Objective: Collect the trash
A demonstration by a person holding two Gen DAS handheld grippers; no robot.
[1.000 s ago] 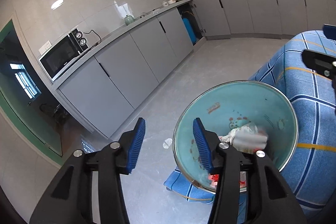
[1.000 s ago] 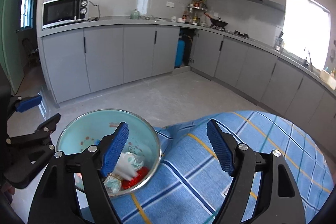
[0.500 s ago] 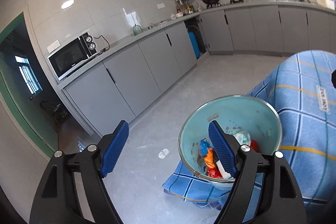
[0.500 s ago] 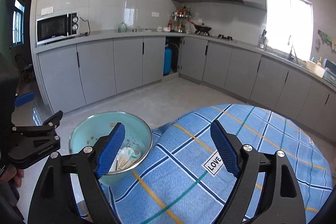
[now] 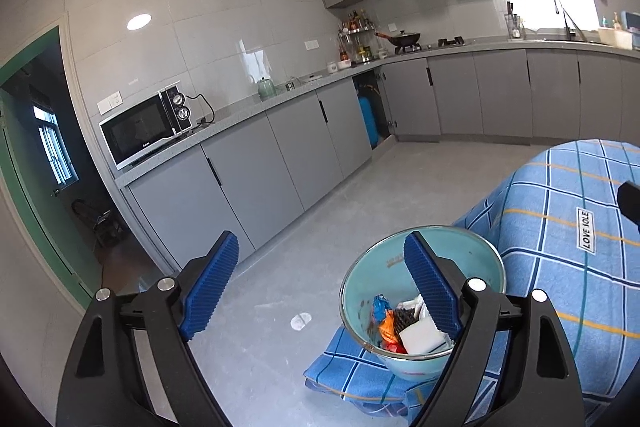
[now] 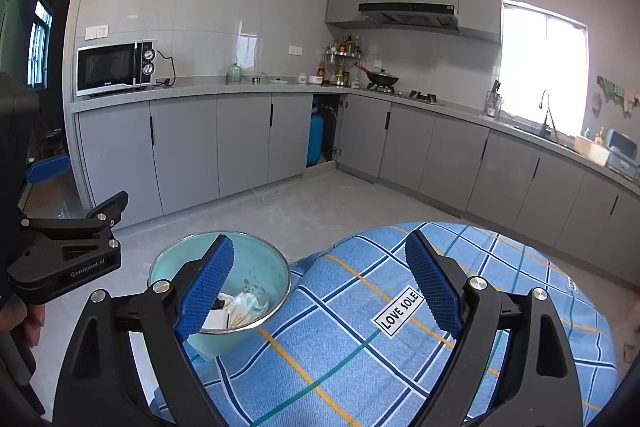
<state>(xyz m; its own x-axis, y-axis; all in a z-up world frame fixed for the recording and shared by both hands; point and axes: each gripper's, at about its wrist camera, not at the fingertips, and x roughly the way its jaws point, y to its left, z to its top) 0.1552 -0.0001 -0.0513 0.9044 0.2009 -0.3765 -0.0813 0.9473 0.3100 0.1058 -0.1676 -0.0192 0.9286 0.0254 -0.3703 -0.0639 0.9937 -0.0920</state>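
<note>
Since the earlier frames both claws are pulling back and up from the bin, which is showing smaller and lower in each view, and both have been spreading their jaws.

In the left wrist view, the left claw (image 5: 318, 287) is standing wide and its jaws are opening further, with nothing between them but floor beyond. The one teal bin (image 5: 472, 247) is sitting below and to the right of this claw, its rim partly hidden behind the right-hand finger, at the edge of the blue checked cloth (image 5: 560, 227) that is covering the worktop. Inside it the trash (image 5: 404, 327) is lying in a heap: a white piece, an orange wrapper, a blue wrapper, something red and a dark ridged item. The pile has no clear long axis.

In the right wrist view, the right claw (image 6: 320, 285) is also gaping wide, jaws opening, empty, with only cloth behind the gap. The bin (image 6: 264, 269) is lying to the lower left of it, behind its left-hand finger, so the left claw (image 6: 68, 251), hovering just beside the bin, is judged the nearer. No loose trash is showing on the cloth, only two "LOVE SOLE" labels (image 6: 400, 309), so collecting looks nearly finished.
</note>
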